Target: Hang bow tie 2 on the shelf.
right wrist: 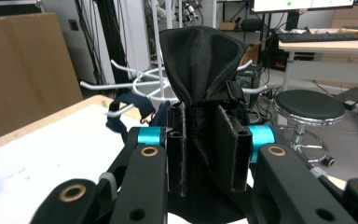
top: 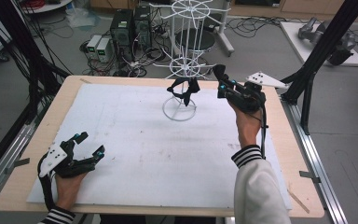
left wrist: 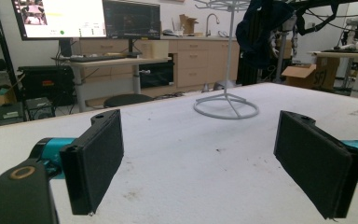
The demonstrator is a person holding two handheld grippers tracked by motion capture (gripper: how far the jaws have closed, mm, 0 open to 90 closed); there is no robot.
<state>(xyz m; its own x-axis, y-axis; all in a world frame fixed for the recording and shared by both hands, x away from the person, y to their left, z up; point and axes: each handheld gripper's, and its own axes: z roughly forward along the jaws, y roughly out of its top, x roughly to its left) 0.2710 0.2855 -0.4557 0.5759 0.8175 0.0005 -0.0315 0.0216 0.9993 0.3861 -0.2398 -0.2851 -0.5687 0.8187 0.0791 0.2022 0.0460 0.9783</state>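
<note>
Black cloth (right wrist: 200, 60) clamped between right gripper (right wrist: 209, 149) jaws, near white wire rack (top: 182, 65); left gripper (left wrist: 205, 154) jaws apart on table (top: 135, 140); no legible writing.

black cloth (right wrist: 200, 60): lower part hidden between the pads of the right gripper (right wrist: 209, 149), bottom cut by frame edge; kind of garment can't tell
white rack (top: 186, 56): top cut off in high view; in left gripper view upper arms cut by top edge
dark item on rack (top: 184, 90): too small in high view to tell what it is
left gripper (top: 87, 145): person's arm cut at bottom edge
right sleeve (top: 256, 186): runs out at bottom edge
</note>
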